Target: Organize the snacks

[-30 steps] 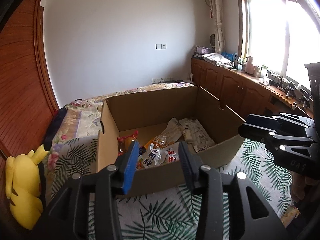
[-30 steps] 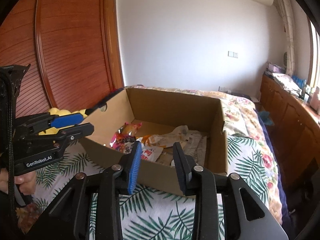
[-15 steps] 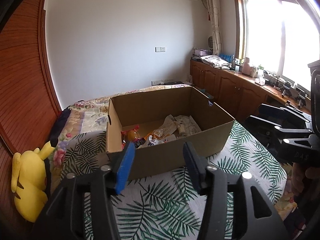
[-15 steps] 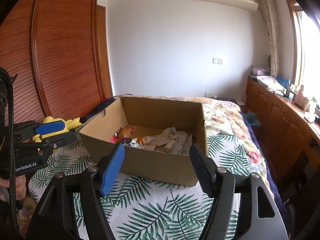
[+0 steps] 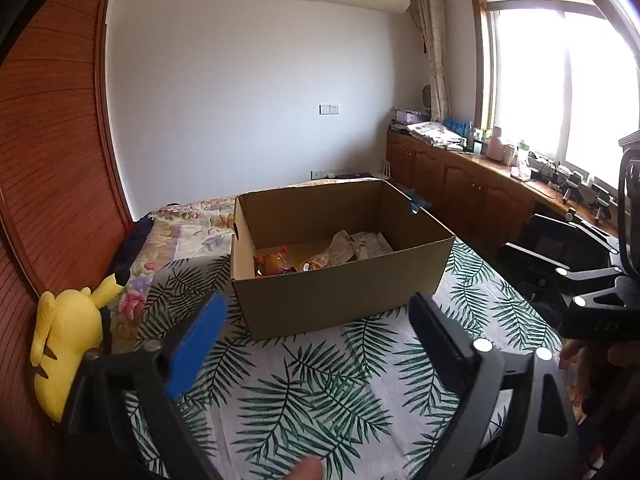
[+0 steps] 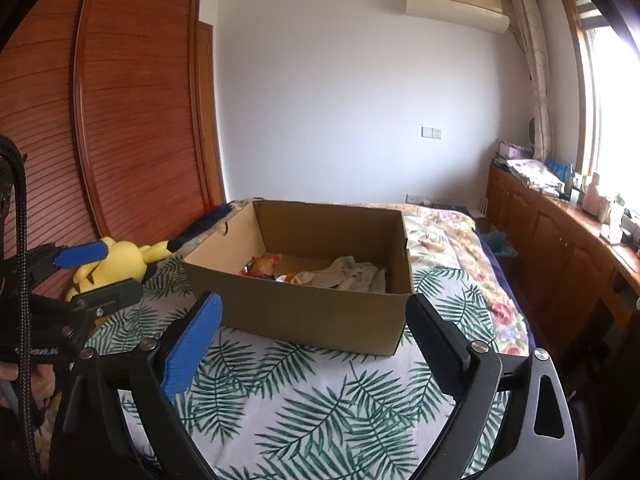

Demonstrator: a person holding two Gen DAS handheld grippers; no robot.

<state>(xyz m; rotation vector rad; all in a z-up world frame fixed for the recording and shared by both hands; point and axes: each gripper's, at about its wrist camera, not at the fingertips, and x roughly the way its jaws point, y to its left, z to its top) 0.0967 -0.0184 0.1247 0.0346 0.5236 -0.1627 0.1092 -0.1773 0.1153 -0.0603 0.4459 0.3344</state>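
My left gripper (image 5: 316,340) and right gripper (image 6: 314,334) both empty, jaws opening wide, cardboard box (image 5: 340,296) of snack packets (image 5: 352,246) just ahead of my fingertips, leaf-print bedspread (image 6: 320,412) underneath

No lettering could be read for certain. Faint marks stood on the body of the right gripper (image 5: 600,322) and of the left gripper (image 6: 40,350), both too blurred to read.
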